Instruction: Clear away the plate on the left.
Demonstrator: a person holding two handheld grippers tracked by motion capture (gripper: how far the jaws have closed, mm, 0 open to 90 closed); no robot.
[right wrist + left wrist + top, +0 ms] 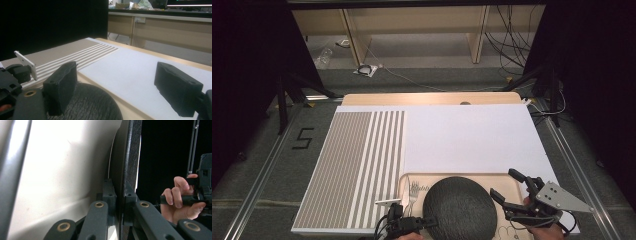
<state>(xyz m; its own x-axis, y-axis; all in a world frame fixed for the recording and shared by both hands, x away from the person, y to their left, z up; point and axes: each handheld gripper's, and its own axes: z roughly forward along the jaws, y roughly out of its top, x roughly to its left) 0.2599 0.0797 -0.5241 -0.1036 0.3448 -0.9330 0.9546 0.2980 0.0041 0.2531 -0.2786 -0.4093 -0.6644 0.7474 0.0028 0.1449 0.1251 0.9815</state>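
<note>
1. High view: round dark textured plate (459,207) lying on a beige plastic tray (504,181) at the near edge of the desk (472,135), just beside a silver metal fork (413,192) on the tray's left part. Left gripper (428,220) clamped on the plate's near-left rim; right gripper (504,187) spread wide beside the plate's right edge, pinching nothing.
2. Left gripper view: jaws pressed together on the thin plate rim (126,170), pale tray surface (62,170) behind. Only a shallow bite on the rim, so probably a slip or swing of the plate on lifting.
3. Right gripper view: both black pads (61,86) well apart, plate (92,102) low between them, striped mat (62,56) beyond. Likely trouble: a one-sided lift tipping the plate onto the fork, or the open pads knocking the rim while closing in.
</note>
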